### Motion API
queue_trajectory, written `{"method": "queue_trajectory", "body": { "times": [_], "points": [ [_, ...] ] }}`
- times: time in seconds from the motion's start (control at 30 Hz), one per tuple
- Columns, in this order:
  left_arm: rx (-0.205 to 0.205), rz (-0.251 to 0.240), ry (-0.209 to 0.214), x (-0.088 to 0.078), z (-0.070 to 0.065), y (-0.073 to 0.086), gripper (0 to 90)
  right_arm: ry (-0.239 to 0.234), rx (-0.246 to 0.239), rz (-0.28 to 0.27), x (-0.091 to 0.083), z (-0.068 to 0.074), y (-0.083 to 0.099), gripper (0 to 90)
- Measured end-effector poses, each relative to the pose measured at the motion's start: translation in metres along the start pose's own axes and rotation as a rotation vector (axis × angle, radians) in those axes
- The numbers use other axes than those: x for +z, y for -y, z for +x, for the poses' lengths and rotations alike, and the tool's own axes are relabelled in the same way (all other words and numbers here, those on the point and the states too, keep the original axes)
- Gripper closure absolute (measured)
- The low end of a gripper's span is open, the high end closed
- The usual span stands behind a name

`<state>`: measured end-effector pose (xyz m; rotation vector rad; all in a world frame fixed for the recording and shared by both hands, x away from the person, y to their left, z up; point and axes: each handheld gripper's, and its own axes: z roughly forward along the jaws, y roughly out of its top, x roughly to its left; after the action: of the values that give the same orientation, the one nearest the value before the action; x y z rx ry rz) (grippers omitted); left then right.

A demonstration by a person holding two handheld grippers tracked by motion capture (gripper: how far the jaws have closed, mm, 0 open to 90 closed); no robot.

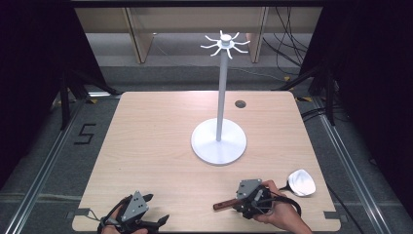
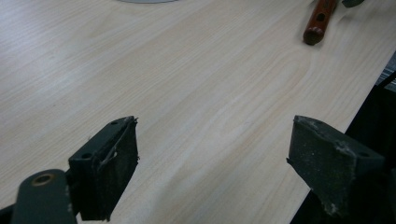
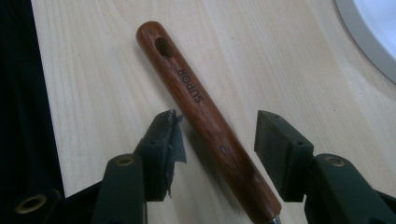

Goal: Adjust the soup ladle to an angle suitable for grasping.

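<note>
Right tool point(image 3: 217, 140): jaws apart, straddling wooden handle point(image 3: 201, 109) lying on table point(image 1: 156, 141), not clamped. Left tool point(image 2: 212, 163): jaws wide, empty, above table near edge.

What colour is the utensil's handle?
Reddish-brown wood handle, clearest in the right gripper view.

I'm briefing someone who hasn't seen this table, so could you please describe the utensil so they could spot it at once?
Start at the white hook stand mid-table, then come toward the near right edge. There the spatula lies flat, its wooden handle between the right gripper's open jaws. Its shiny metal blade, hanging hole and SUPOR stamp mark it out.
</note>
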<state>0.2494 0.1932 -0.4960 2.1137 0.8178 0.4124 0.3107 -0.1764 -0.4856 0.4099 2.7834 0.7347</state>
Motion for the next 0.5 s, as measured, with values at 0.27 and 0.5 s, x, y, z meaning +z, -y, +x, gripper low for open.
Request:
{"method": "queue_trajectory", "body": {
  "times": [0.27,0.5],
  "points": [
    [0.000,-0.011,0.000,0.0010,-0.0010,0.0003,15.2,-0.028,-0.004,0.038,0.0061,-0.0043,-0.0016,55.0],
    [-0.005,0.009,-0.005,0.0001,-0.0002,0.0004,15.2,-0.061,-0.013,0.073,0.0070,-0.0054,-0.0051,56.3]
  ]
}}
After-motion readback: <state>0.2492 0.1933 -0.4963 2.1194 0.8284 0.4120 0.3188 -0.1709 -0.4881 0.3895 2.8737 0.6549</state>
